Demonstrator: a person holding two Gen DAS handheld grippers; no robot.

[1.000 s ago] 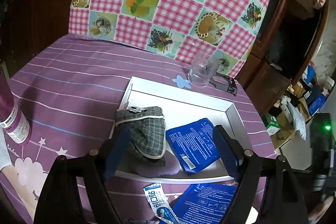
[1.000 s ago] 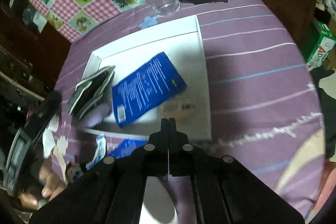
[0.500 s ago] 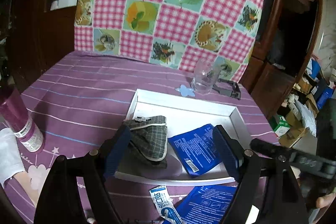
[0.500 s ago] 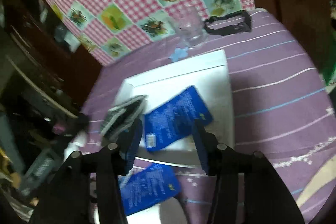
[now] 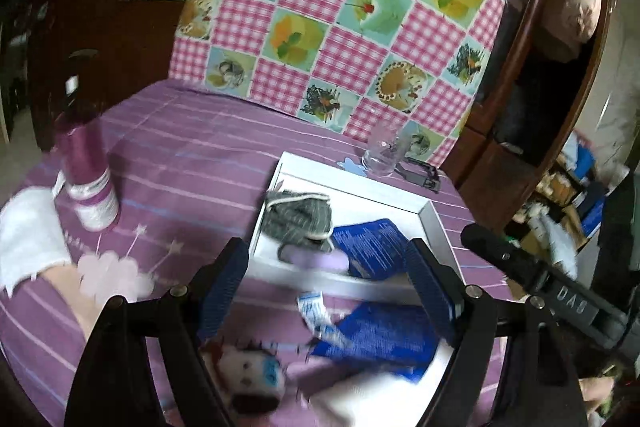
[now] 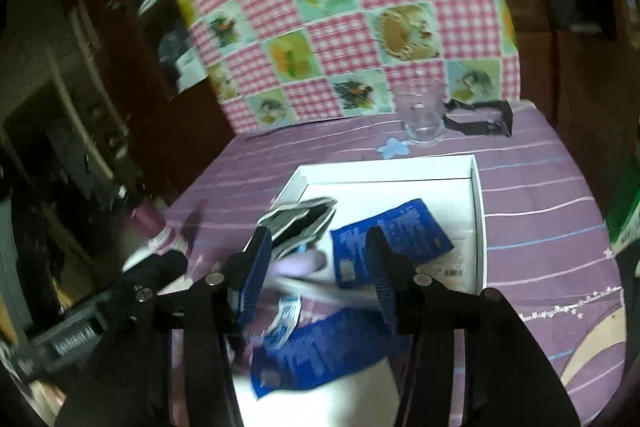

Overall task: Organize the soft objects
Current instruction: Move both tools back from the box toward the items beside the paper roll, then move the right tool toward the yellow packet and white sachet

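Your left gripper (image 5: 326,277) has its jaws wide apart, nothing between the pads, hovering over the near edge of the white tray (image 5: 436,223). Your right gripper (image 6: 316,267) has jaws parted about halfway, also empty.

Inside the tray: grey plaid pouch (image 5: 298,217) at the left, overlapping a lilac soft piece (image 5: 316,261) just nearer; a blue packet (image 5: 370,247) lies right of them, touching the pouch. From the left wrist view both sit beyond the fingertips, framed by the gap but not in it.

Outside the tray, near side, on the purple striped cloth (image 5: 192,163): a second blue packet (image 5: 380,337) under the right jaw side, a small white-and-blue sachet (image 5: 314,313) between tray and packet, and a white plush toy (image 5: 250,377) low by the left finger — blurred, probably a doll face.

Far behind the tray stand a clear glass (image 5: 382,151) and a black clip (image 5: 420,173). At far left a pink bottle (image 5: 86,171); your white sleeve (image 5: 28,231) lies beside it.
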